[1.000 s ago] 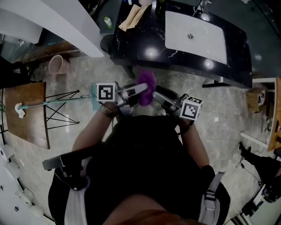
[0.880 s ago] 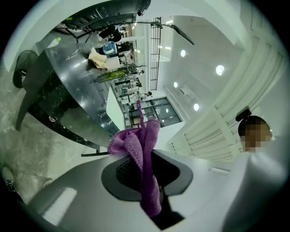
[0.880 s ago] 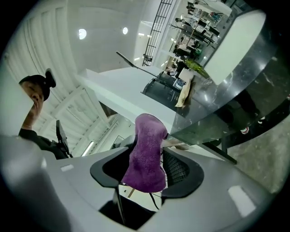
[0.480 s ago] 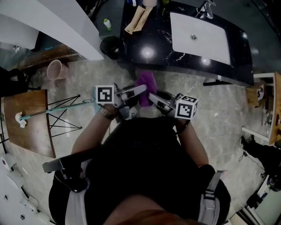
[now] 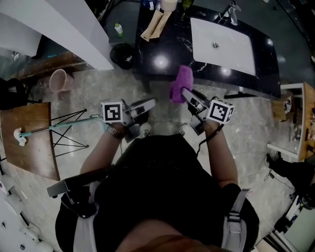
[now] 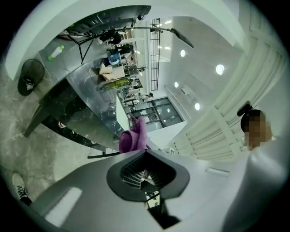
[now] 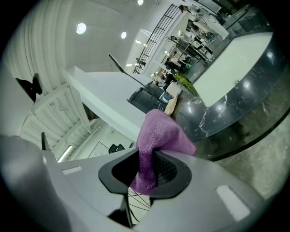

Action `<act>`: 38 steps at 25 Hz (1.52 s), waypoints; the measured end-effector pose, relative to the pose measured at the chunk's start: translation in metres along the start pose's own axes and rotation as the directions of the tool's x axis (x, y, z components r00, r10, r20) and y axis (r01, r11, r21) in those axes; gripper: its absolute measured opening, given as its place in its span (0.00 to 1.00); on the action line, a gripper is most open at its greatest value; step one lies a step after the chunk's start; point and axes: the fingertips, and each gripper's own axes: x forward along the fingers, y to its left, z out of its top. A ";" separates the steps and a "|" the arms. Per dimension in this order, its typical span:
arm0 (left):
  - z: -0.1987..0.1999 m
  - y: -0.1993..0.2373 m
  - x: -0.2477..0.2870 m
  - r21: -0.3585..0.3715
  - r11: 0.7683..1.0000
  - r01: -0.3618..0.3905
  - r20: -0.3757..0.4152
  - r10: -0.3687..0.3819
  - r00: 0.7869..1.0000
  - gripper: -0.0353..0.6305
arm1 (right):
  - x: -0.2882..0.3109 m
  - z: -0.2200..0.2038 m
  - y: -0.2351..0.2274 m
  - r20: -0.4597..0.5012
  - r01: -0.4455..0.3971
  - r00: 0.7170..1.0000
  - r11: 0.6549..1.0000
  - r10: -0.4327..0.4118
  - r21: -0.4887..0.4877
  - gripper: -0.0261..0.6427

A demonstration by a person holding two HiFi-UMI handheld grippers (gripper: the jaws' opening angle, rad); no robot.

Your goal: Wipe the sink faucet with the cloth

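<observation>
The black counter [image 5: 167,44] bears a white sink [image 5: 238,49] — faucet [image 5: 231,12] behind.

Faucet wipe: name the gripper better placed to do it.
Right. The right gripper, jaws closing on the purple cloth, sits nearer the faucet; the left gripper is shut and empty.

black top [image 5: 162,182], frame centre | grey shoulder straps [image 5: 237,214], lower corners | wristband [image 5: 114,131], left of centre | white shoes [image 5: 144,130]

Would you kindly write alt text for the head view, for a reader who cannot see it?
Seen from above, a person holds the right gripper, its jaws closing on a purple cloth, out toward a black counter with a white sink and a faucet. The left gripper is shut and empty.
</observation>
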 end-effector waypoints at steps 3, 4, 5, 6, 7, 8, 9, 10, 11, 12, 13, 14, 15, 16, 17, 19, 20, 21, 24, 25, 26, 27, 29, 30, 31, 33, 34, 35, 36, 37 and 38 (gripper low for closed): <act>-0.008 0.006 -0.010 0.041 0.999 -0.030 -0.011 0.031 0.999 0.06 | 0.019 0.024 -0.016 -0.013 0.012 1.000 1.000 -0.012 0.010 0.17; -0.011 0.008 -0.013 0.043 0.998 -0.043 -0.011 0.043 0.999 0.05 | 0.025 0.027 -0.026 -0.029 0.054 0.998 0.997 -0.052 0.061 0.17; -0.014 0.010 -0.017 0.056 0.997 -0.053 -0.012 0.054 0.998 0.05 | 0.031 0.030 -0.038 -0.052 0.109 0.993 0.987 -0.104 0.114 0.17; -0.017 0.011 -0.021 0.073 0.996 -0.060 -0.012 0.061 0.998 0.06 | 0.041 0.036 -0.047 -0.072 0.136 0.989 0.983 -0.128 0.127 0.17; -0.019 0.012 -0.025 0.082 0.995 -0.063 -0.008 0.064 0.998 0.06 | 0.054 0.044 -0.052 -0.085 0.128 0.989 0.987 -0.119 0.097 0.17; -0.022 0.014 -0.028 0.077 0.995 -0.065 -0.002 0.065 0.998 0.06 | 0.067 0.053 -0.056 -0.098 0.115 0.989 0.991 -0.109 0.062 0.17; -0.025 0.015 -0.032 0.062 0.996 -0.067 0.007 0.066 0.998 0.06 | 0.079 0.059 -0.063 -0.116 0.120 0.987 0.992 -0.115 0.041 0.17; -0.028 0.018 -0.036 0.048 0.996 -0.071 0.015 0.070 0.997 0.06 | 0.088 0.063 -0.072 -0.138 0.145 0.981 0.989 -0.139 0.032 0.17; -0.030 0.019 -0.040 0.045 0.996 -0.076 0.022 0.075 0.997 0.06 | 0.095 0.065 -0.083 -0.163 0.183 0.971 0.983 -0.176 0.029 0.17; -0.030 0.018 -0.044 0.049 0.996 -0.080 0.026 0.079 0.997 0.05 | 0.101 0.065 -0.095 -0.189 0.228 0.957 0.973 -0.219 0.027 0.17; -0.031 0.017 -0.047 0.057 0.995 -0.081 0.029 0.080 0.996 0.06 | 0.105 0.064 -0.105 -0.216 0.273 0.941 0.962 -0.263 0.020 0.17; -0.031 0.016 -0.051 0.061 0.995 -0.080 0.033 0.078 0.996 0.06 | 0.107 0.062 -0.114 -0.240 0.315 0.922 0.949 -0.304 0.005 0.17; -0.032 0.016 -0.054 0.057 0.996 -0.075 0.037 0.073 0.997 0.06 | 0.110 0.060 -0.122 -0.261 0.352 0.902 0.936 -0.344 -0.016 0.17; -0.033 0.017 -0.057 0.048 0.996 -0.073 0.041 0.071 0.997 0.05 | 0.112 0.058 -0.129 -0.280 0.384 0.882 0.923 -0.378 -0.035 0.17; -0.035 0.019 -0.059 0.038 0.997 -0.073 0.045 0.071 0.996 0.06 | 0.114 0.056 -0.134 -0.297 0.410 0.865 0.911 -0.405 -0.049 0.17; -0.036 0.022 -0.063 0.022 0.997 -0.077 0.054 0.076 0.996 0.05 | 0.118 0.054 -0.142 -0.324 0.445 0.836 0.893 -0.443 -0.072 0.17; -0.035 0.022 -0.063 0.026 0.997 -0.078 0.058 0.076 0.995 0.06 | 0.120 0.054 -0.144 -0.335 0.457 0.824 0.886 -0.457 -0.085 0.17; -0.034 0.023 -0.064 0.035 0.996 -0.078 0.062 0.076 0.995 0.06 | 0.121 0.054 -0.145 -0.344 0.466 0.813 0.879 -0.470 -0.100 0.17; -0.033 0.021 -0.063 0.048 0.996 -0.073 0.059 0.070 0.996 0.06 | 0.121 0.052 -0.148 -0.357 0.483 0.793 0.867 -0.493 -0.124 0.17; -0.032 0.021 -0.063 0.056 0.996 -0.071 0.058 0.068 0.996 0.05 | 0.121 0.052 -0.148 -0.359 0.486 0.791 0.865 -0.496 -0.124 0.17; -0.032 0.020 -0.062 0.063 0.996 -0.070 0.056 0.066 0.996 0.05 | 0.121 0.051 -0.148 -0.359 0.488 0.791 0.865 -0.496 -0.120 0.17; -0.032 0.019 -0.062 0.068 0.995 -0.069 0.054 0.065 0.996 0.05 | 0.121 0.051 -0.148 -0.356 0.488 0.793 0.865 -0.494 -0.114 0.18; -0.031 0.016 -0.061 0.076 0.995 -0.067 0.053 0.063 0.997 0.06 | 0.121 0.053 -0.146 -0.340 0.482 0.806 0.871 -0.484 -0.095 0.20; -0.031 0.015 -0.061 0.074 0.995 -0.065 0.052 0.061 0.997 0.05 | 0.119 0.055 -0.144 -0.325 0.477 0.817 0.875 -0.476 -0.084 0.23; -0.032 0.015 -0.060 0.066 0.996 -0.063 0.048 0.060 0.997 0.05 | 0.117 0.057 -0.142 -0.308 0.469 0.829 0.880 -0.467 -0.075 0.29; -0.035 0.015 -0.060 0.064 0.996 -0.063 0.035 0.061 0.998 0.06 | 0.108 0.061 -0.136 -0.274 0.454 0.847 0.888 -0.455 -0.069 0.31; -0.036 0.014 -0.058 0.068 0.996 -0.062 0.026 0.060 0.998 0.05 | 0.101 0.063 -0.132 -0.255 0.452 0.852 0.888 -0.457 -0.079 0.31; -0.037 0.012 -0.057 0.071 0.996 -0.059 0.017 0.057 0.998 0.06 | 0.092 0.065 -0.129 -0.237 0.452 0.855 0.887 -0.461 -0.096 0.31; -0.039 0.011 -0.055 0.074 0.996 -0.056 0.007 0.055 0.998 0.06 | 0.083 0.066 -0.125 -0.221 0.449 0.858 0.886 -0.464 -0.117 0.30; -0.040 0.011 -0.052 0.079 0.995 -0.054 -0.002 0.054 0.999 0.06 | 0.073 0.065 -0.120 -0.209 0.441 0.863 0.888 -0.460 -0.135 0.24; -0.041 0.011 -0.050 0.087 0.995 -0.052 -0.011 0.054 0.998 0.06 | 0.064 0.063 -0.113 -0.201 0.423 0.873 0.894 -0.445 -0.146 0.14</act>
